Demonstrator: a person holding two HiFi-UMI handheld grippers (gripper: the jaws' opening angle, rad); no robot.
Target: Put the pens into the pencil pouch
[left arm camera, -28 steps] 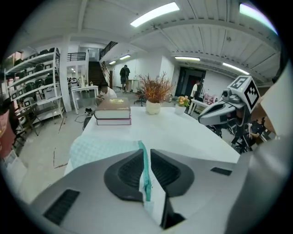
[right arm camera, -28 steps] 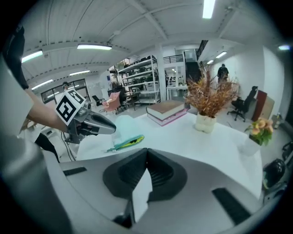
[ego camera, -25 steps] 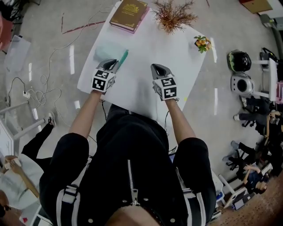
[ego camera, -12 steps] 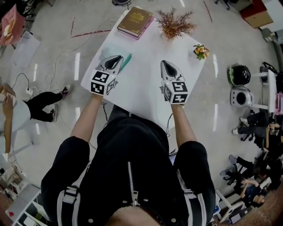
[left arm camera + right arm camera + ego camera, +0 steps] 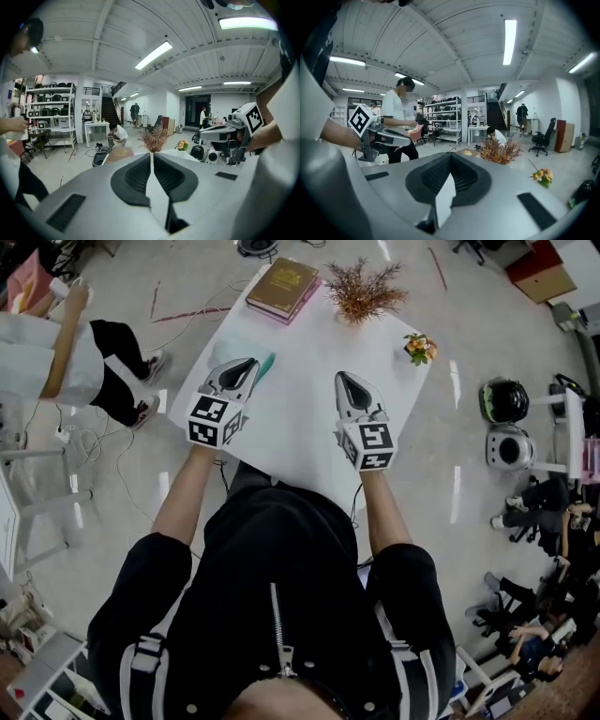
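Head view has our left gripper (image 5: pixel 249 363) and right gripper (image 5: pixel 343 381) both pinched shut on nothing above the white table (image 5: pixel 309 343). We judge the step in hand calls for opening one wide before lowering it, then closing across the barrel of the pen (image 5: pixel 265 366), not along it. That pen, the only one we see, is a slim teal stick lying flat on the table just beside the left gripper's tip; the pouch we cannot make out.

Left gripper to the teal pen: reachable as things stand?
Probably yes. The pen lies bare on the table, just right of the left gripper tip, with nothing between them. The gripper is shut and empty, so it would have to open first.
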